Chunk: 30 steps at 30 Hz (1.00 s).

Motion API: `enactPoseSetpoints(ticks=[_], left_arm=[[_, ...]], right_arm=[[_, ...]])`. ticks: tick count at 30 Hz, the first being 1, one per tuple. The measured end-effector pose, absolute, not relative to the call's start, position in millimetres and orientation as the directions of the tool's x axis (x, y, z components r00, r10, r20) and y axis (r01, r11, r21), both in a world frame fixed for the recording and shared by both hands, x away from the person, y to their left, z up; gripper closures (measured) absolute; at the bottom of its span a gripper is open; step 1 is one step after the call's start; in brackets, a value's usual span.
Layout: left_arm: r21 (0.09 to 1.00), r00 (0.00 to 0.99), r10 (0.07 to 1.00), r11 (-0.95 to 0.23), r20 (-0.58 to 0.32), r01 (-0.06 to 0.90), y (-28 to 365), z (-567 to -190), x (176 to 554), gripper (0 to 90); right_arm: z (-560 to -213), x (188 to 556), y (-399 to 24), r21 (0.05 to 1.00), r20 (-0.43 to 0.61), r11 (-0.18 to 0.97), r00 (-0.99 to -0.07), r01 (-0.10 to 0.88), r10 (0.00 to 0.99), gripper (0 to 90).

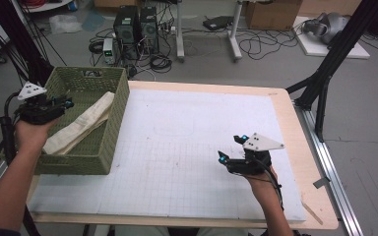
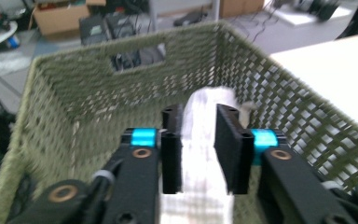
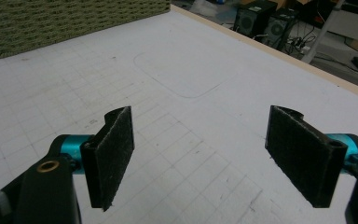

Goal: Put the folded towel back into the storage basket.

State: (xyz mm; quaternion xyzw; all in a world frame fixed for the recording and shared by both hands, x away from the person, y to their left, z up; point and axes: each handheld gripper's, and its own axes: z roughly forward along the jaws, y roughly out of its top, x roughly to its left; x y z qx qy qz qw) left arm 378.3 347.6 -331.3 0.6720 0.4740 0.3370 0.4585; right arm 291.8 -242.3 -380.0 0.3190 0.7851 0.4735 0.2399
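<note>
A long cream cloth (image 1: 81, 125) lies slantwise in the green woven basket (image 1: 109, 132) at the table's left, its far end leaning on the right rim. My left gripper (image 1: 67, 103) hovers over the basket's left side. In the left gripper view the cloth (image 2: 200, 140) shows through the narrow gap between the jaws and runs on under them; the jaws stand slightly apart and the cloth seems to lie below them rather than being pinched. My right gripper (image 1: 232, 148) hangs over the white mat, right of centre, wide open with nothing between its pads (image 3: 114, 154).
The white gridded mat (image 1: 177, 147) covers most of the wooden table. The basket's far wall has a handle cut-out (image 2: 137, 56). Off the table lie cables, computer boxes and black frame legs on the floor.
</note>
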Motion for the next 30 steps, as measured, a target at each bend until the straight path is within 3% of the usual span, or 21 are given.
enactPoseSetpoints(ticks=[5, 12, 30], left_arm=[[0.969, 0.335, 0.941, -0.032, -0.054, 0.247, 338.2, -321.6, 365.9, 45.0], [0.984, 0.367, 0.929, -0.024, -0.044, 0.177, 306.7, -315.8, 347.7, 20.4], [0.985, 0.582, 0.813, -0.089, -0.016, 0.151, 204.7, -330.0, 319.8, 19.8]], right_arm=[[-379.2, 291.6, -244.2, 0.898, -0.08, 0.347, -0.677, 0.269, 0.732, 23.1], [-377.4, 291.5, -250.7, 0.903, -0.08, 0.331, -0.648, 0.275, 0.757, 21.7], [-377.8, 291.0, -271.0, 0.902, -0.081, 0.306, -0.576, 0.306, 0.814, 12.3]])
